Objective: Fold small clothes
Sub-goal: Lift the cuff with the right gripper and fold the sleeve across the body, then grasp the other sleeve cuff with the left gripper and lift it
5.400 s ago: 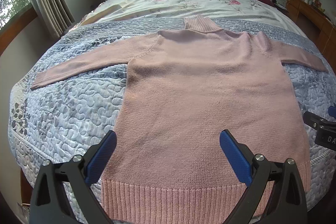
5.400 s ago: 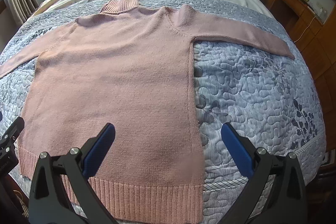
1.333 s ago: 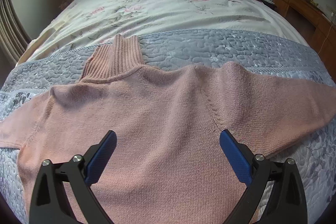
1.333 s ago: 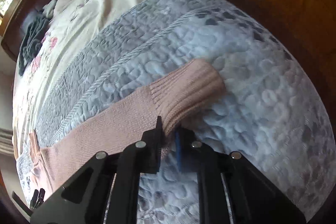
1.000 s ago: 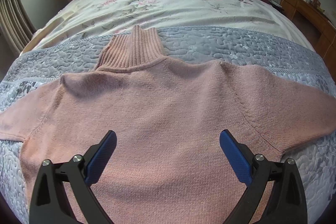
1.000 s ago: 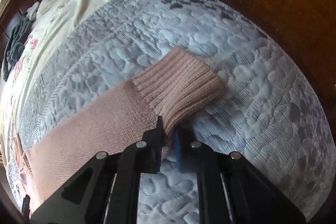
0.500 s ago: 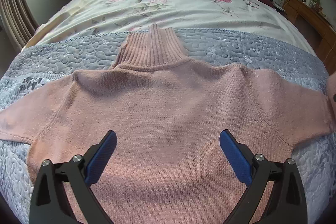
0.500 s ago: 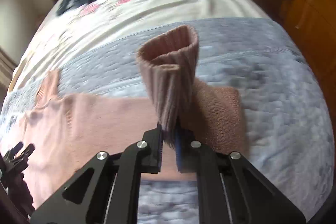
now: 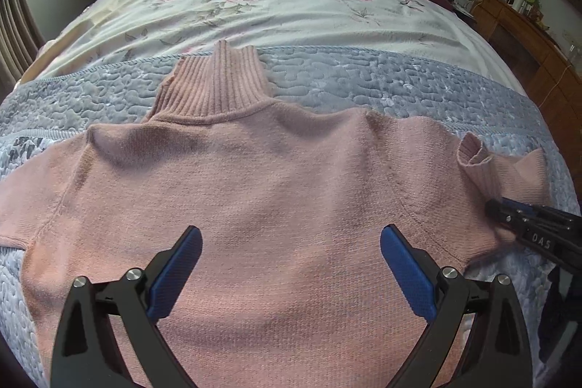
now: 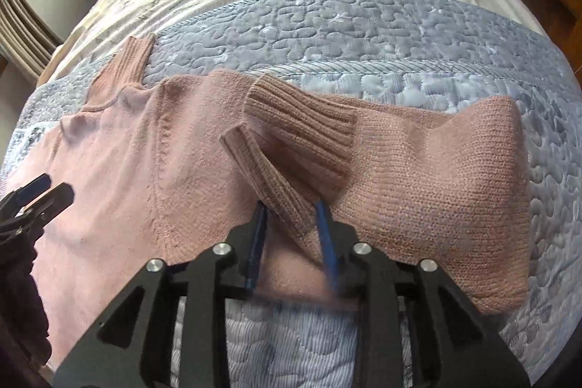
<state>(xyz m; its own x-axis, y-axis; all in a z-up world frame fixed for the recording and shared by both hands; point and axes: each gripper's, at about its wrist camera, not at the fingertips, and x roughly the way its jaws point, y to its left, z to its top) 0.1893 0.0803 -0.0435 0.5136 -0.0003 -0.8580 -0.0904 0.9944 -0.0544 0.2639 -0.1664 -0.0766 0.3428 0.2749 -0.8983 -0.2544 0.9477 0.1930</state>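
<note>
Between parted right fingers (image 10: 325, 231), sweater (image 9: 276, 206) cuff (image 10: 276, 184), left fingers (image 9: 182, 264) wide, empty

Pink sweater (image 9: 283, 191), grey-blue quilt (image 9: 382, 86)

the pink sweater (image 9: 276, 191) lies flat on the grey quilt (image 9: 382, 86), collar at 12 o'clock. the left gripper (image 9: 291, 264) hovers above it, jaws wide apart. at 3 o'clock the right gripper (image 9: 491, 206) meets the folded-in cuff (image 9: 476, 162).
</note>
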